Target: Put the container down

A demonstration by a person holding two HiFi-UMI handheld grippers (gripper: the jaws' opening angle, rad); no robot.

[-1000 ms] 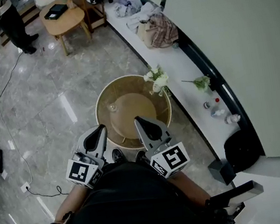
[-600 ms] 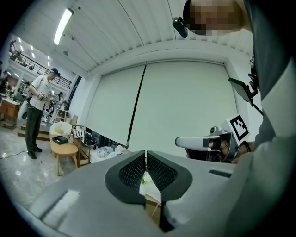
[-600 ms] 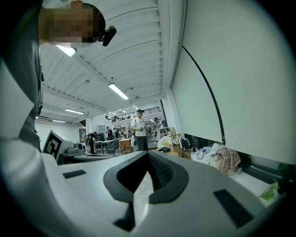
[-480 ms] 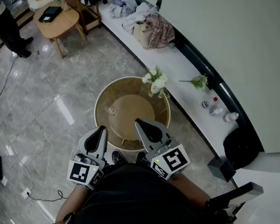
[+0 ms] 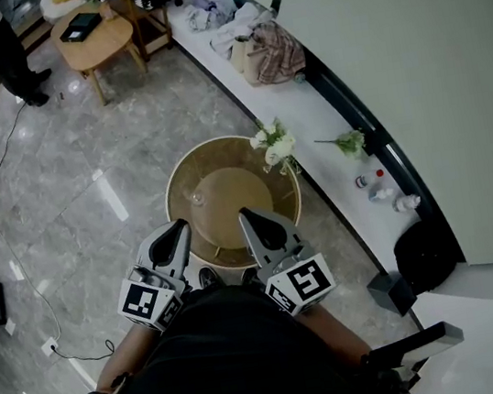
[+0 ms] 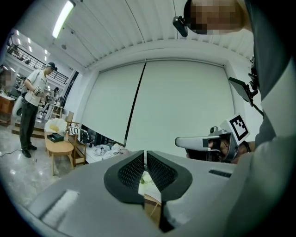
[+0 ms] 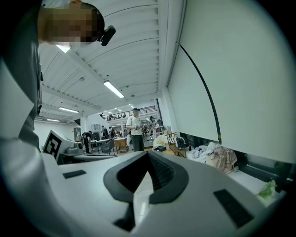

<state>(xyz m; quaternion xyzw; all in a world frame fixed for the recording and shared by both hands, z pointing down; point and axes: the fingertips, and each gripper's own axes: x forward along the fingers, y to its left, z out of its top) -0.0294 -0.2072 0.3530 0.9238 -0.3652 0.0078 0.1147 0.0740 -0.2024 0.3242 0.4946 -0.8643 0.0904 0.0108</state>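
Container (image 5: 221, 152), a round tan thing with a raised rim, stood on the floor with its open side up, just ahead of both tongs' tips and centred between them. Seen from above it was a circle, so no long axis showed. A small glass (image 5: 197, 190) sat inside it, nearer the left tongs' side, and white flowers (image 5: 275, 145) leaned at its far rim beyond the right tongs. The left tongs (image 5: 176, 230) and right tongs (image 5: 250, 219) were held side by side, close to level, both pointing over the near rim, and neither touched it. In the left gripper view the jaws were closed to a thin slit with nothing gripped. In the right gripper view the jaws met at the tips, likewise empty. Only the head view showed the whole rim. The left gripper view caught just a tan sliver and a bit of the flowers below its jaws, plus the right tongs' marker cube off to the right. The right gripper view looked instead across the hall to a standing person (image 7: 135, 129) and clothes (image 7: 217, 157) piled on a ledge to the right.
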